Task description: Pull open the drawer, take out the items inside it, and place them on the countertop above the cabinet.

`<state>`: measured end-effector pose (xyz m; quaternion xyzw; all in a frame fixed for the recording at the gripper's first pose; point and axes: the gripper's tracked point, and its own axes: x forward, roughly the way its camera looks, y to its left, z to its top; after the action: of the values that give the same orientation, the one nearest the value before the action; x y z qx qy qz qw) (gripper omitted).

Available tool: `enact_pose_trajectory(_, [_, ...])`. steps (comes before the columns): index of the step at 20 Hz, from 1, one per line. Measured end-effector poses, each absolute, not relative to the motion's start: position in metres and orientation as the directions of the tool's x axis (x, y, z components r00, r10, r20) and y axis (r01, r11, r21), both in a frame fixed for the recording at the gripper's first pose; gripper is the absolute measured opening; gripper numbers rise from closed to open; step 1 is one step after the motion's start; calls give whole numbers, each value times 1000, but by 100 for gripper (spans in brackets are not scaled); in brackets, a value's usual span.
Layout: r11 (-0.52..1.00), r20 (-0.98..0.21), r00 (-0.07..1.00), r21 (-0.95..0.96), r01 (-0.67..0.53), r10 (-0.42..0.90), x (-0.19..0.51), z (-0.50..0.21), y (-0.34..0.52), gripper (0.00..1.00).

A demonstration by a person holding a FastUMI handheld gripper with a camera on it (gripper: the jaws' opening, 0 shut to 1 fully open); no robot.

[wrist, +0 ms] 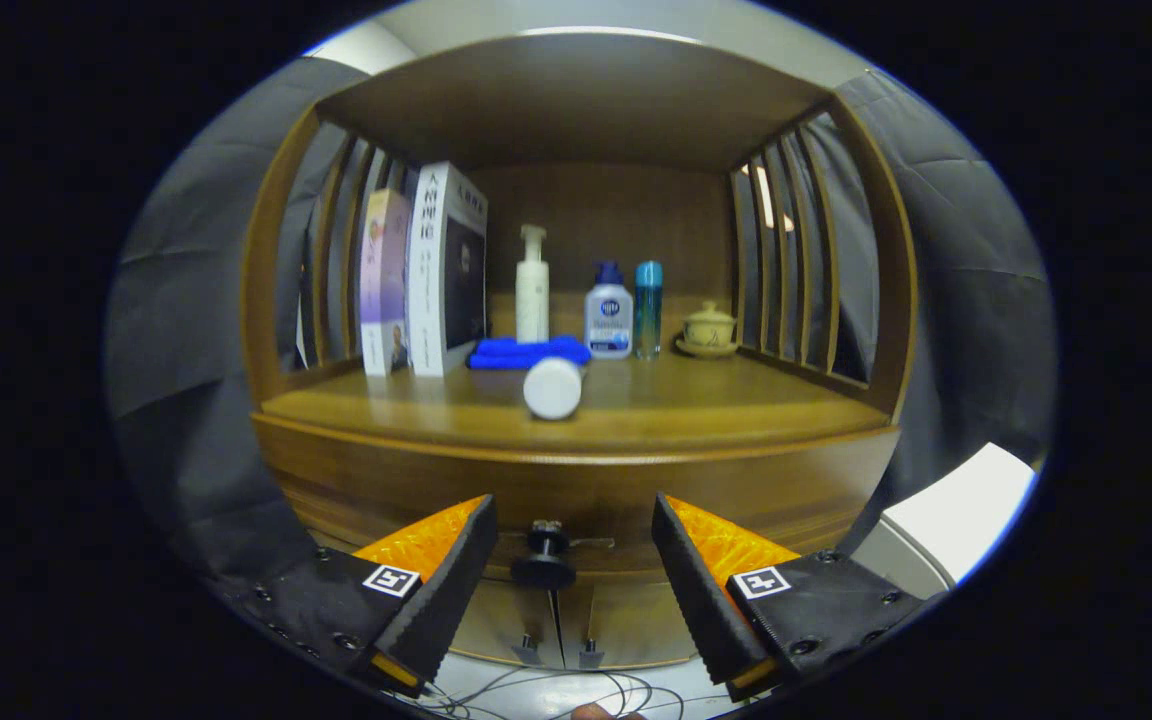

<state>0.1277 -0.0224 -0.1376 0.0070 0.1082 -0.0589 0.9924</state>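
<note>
Below the countertop [576,425] of the wooden cabinet [281,300], I see my gripper [573,530] with its two fingers spread wide apart, holding nothing. Between them, a little beyond the tips, sits the dark round knob [544,565] of the drawer [576,490]; neither finger touches it. I read the drawer front as flush with the cabinet, so closed, and I cannot see anything inside it.

On the countertop, near its front edge, a white cylinder [553,387] lies on its side with one round end facing me. Behind it, toward the back of the cabinet, a folded blue cloth [528,352] lies flat. A white pump bottle [533,287] stands just behind the cloth. Right of the cloth stand a squat clear bottle with a blue cap [608,312] and a slim teal bottle [648,308], close together. Further right a small lidded cup on a saucer [709,329] rests near the slatted side wall. Left of the cloth, two books [426,275] stand upright against the other slatted side.
</note>
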Motion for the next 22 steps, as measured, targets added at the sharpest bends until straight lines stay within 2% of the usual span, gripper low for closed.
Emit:
enact_pose_trajectory(4, [995, -88, 991, 20, 99, -97, 83, -54, -26, 98])
enact_pose_trajectory(8, [993, 13, 995, 69, 96, -97, 34, 1, -27, 97])
enact_pose_trajectory(17, [987, 162, 975, 89, 137, -150, -20, 84, -25, 97])
enact_pose_trajectory(22, [988, 173, 975, 96, 123, -139, -44, 93, -21, 97])
